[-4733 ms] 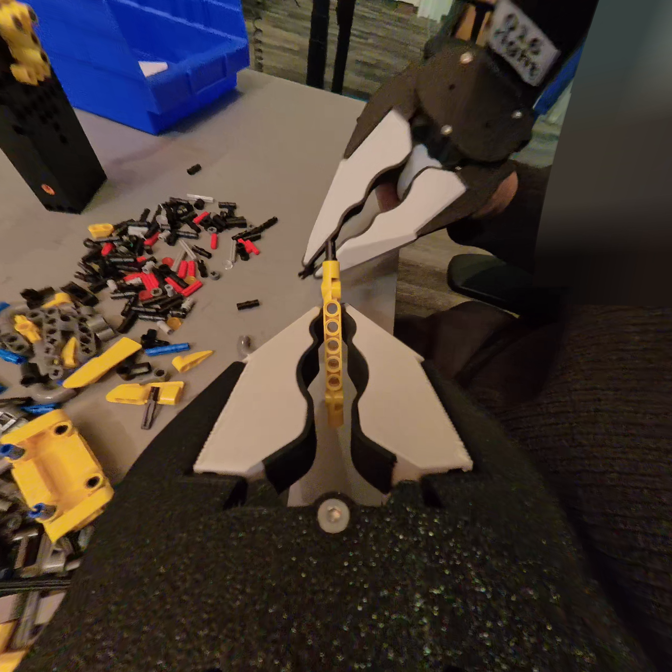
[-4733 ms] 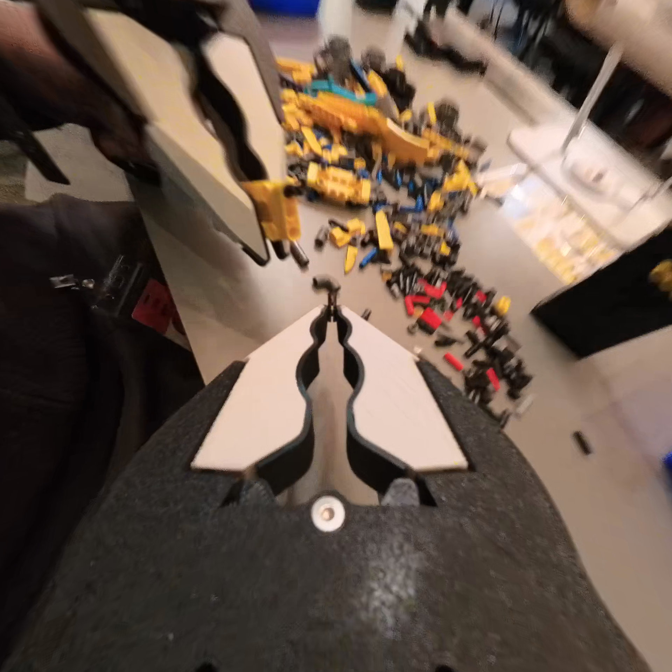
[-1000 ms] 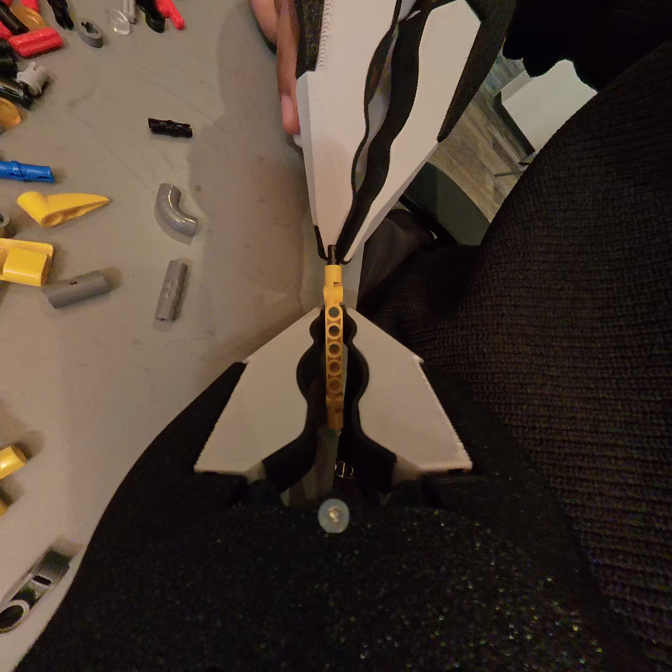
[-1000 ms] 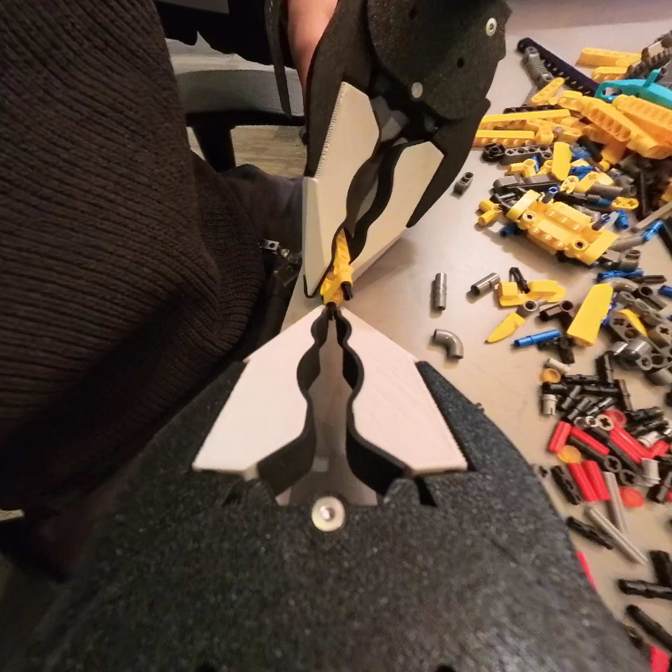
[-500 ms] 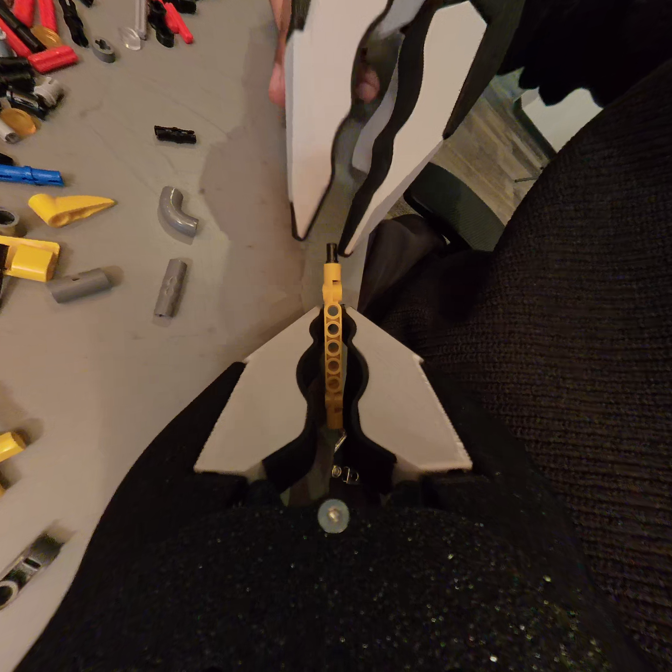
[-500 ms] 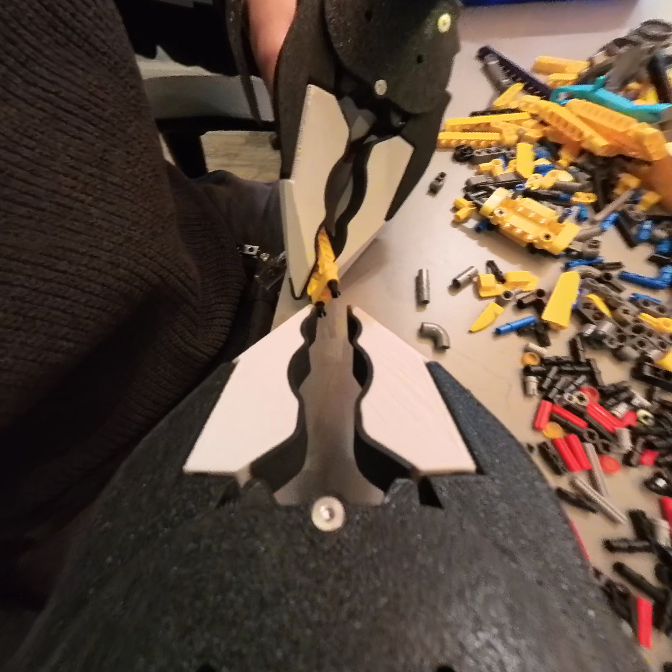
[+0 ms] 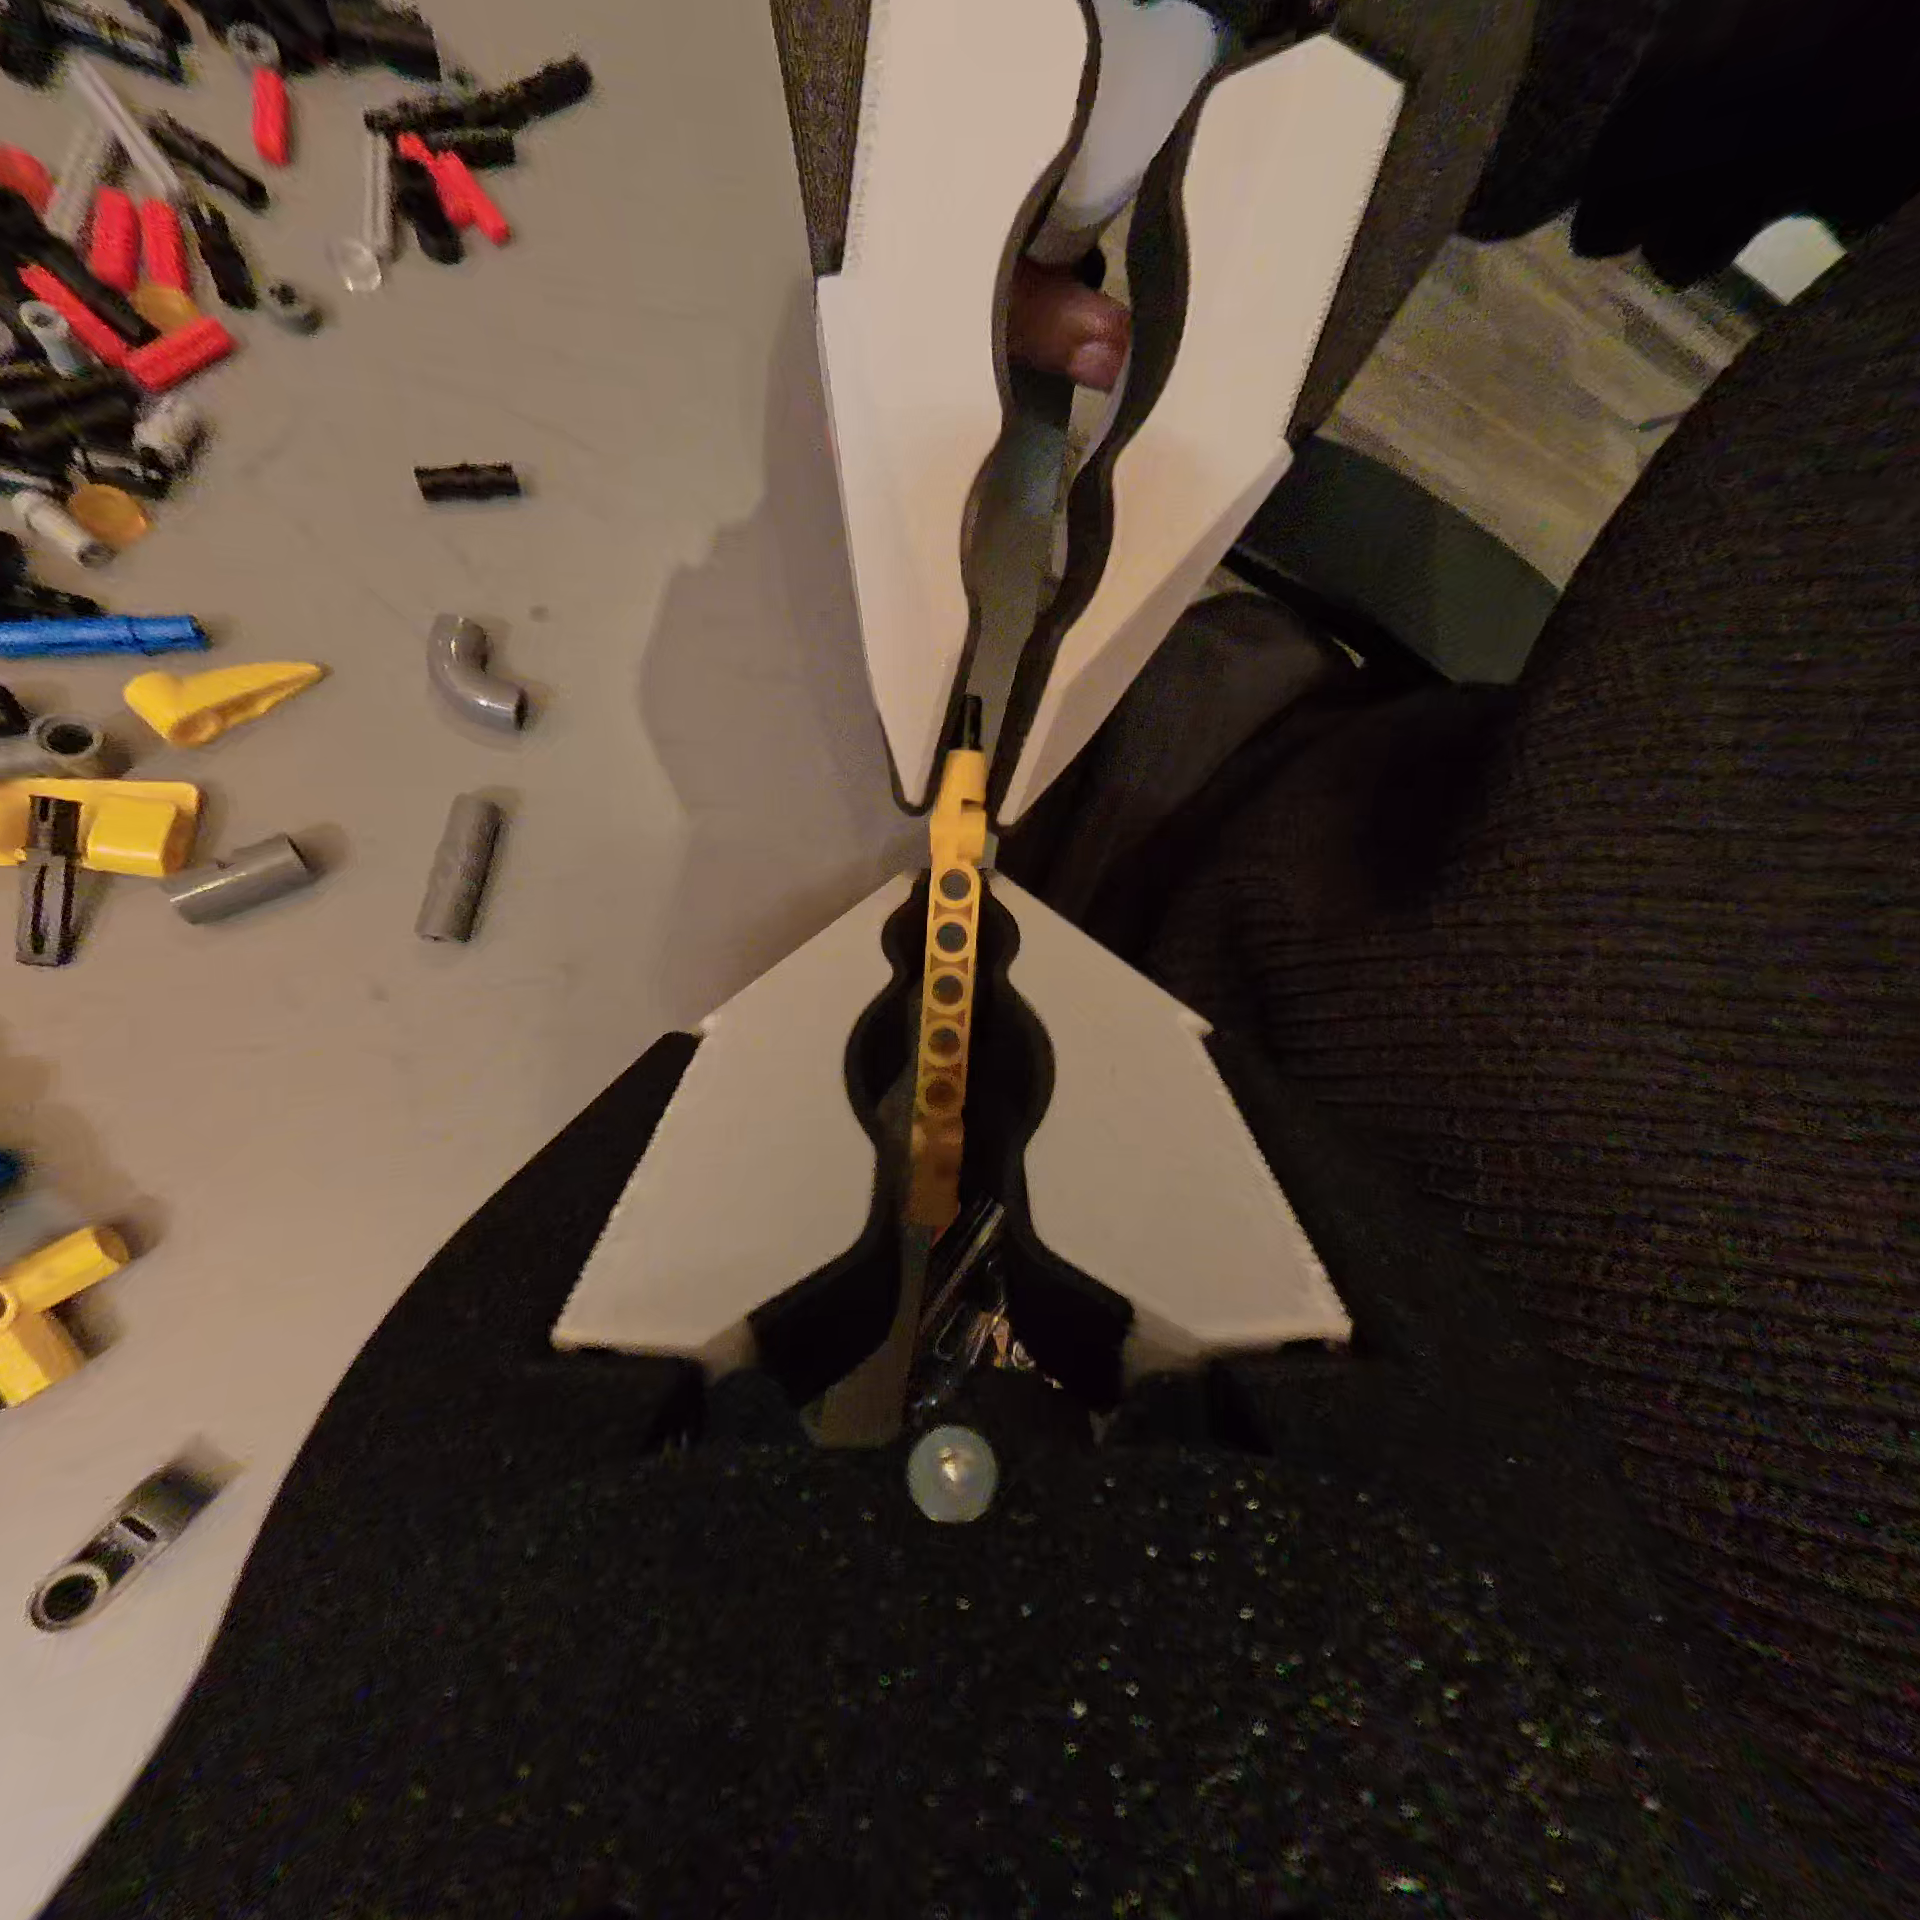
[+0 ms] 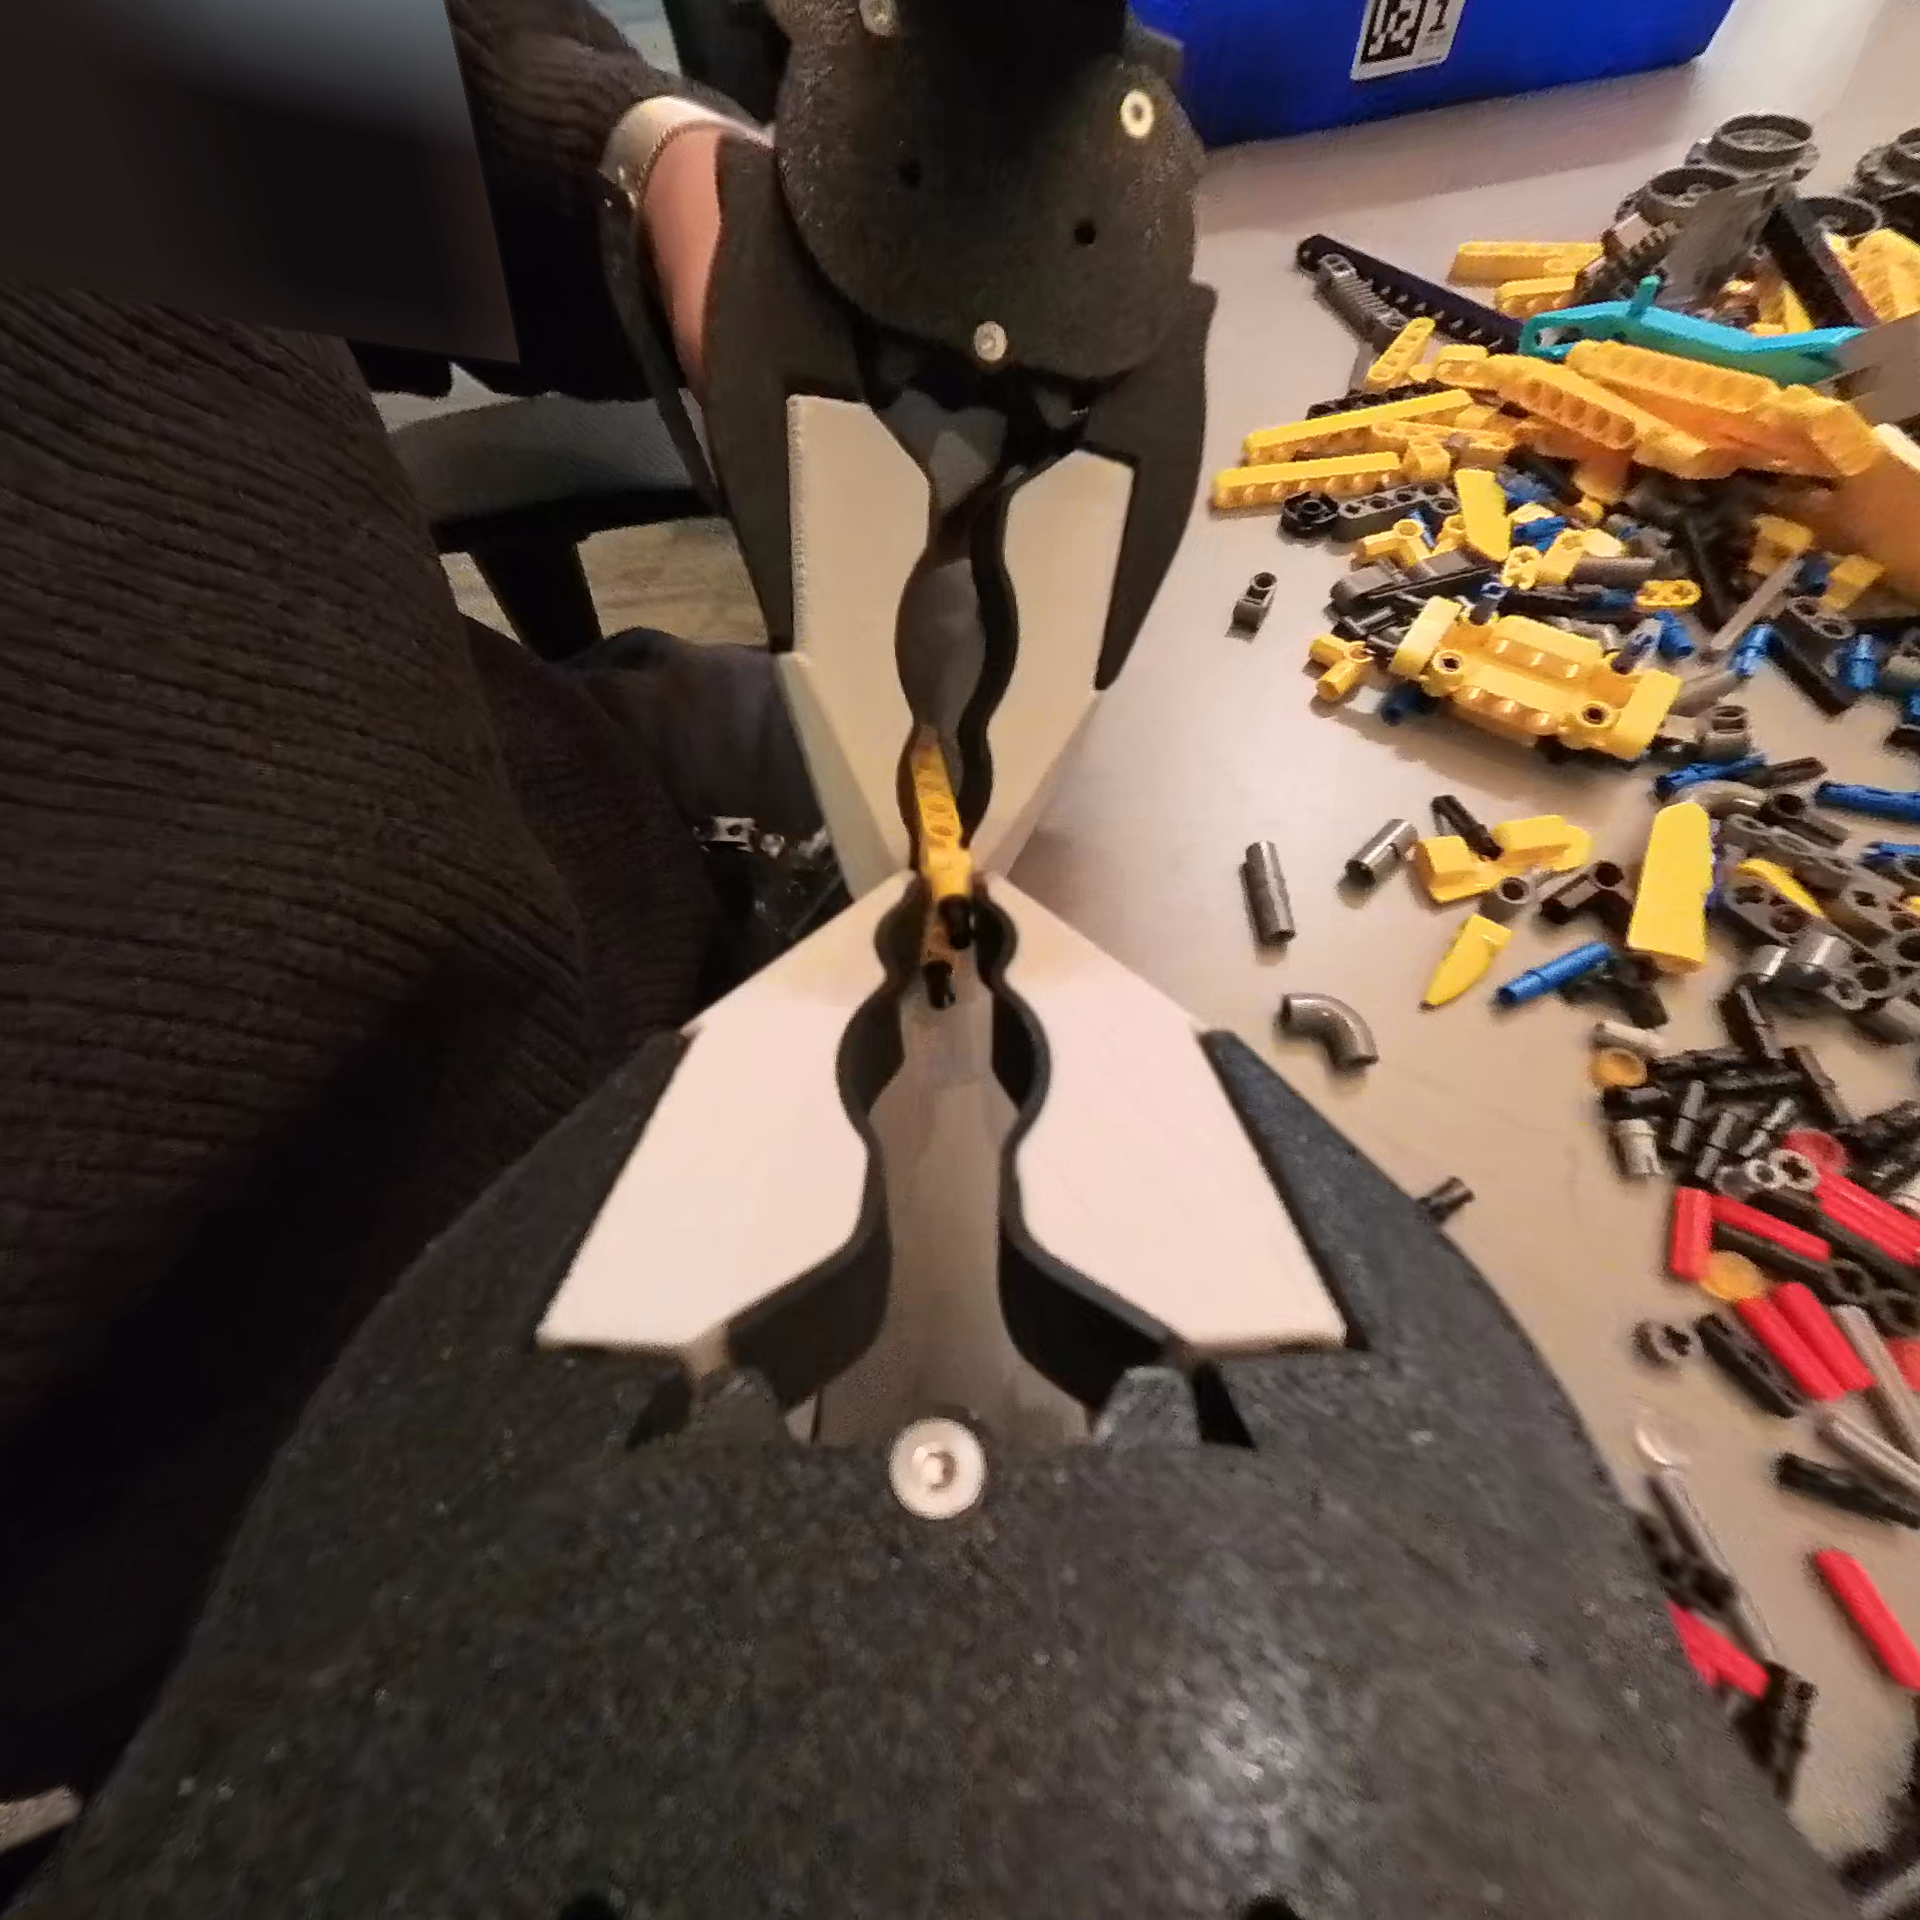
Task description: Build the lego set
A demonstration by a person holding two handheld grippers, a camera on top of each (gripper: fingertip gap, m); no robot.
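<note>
Yellow beam (image 7: 948, 997) with a row of round holes is clenched edge-on between the jaws of the left gripper (image 7: 954, 883), held in the air off the near edge of the grey worktop (image 7: 343, 1039), above a dark knitted sleeve (image 7: 1558, 1039). A short black pin (image 7: 969, 719) sticks out of the beam's far end. Right gripper (image 8: 951, 914) meets it tip to tip: its jaws stand slightly parted around the pin end and the beam's tip, and contact cannot be told. On the worktop to the left in the left wrist view lie a grey elbow piece (image 7: 473, 686), two short grey tubes (image 7: 460, 868) and a yellow wedge (image 7: 213, 698). In the right wrist view a heap of yellow, black, red and blue building parts (image 8: 1621, 665) spreads on the right, with a blue bin (image 8: 1403, 62) behind.
</note>
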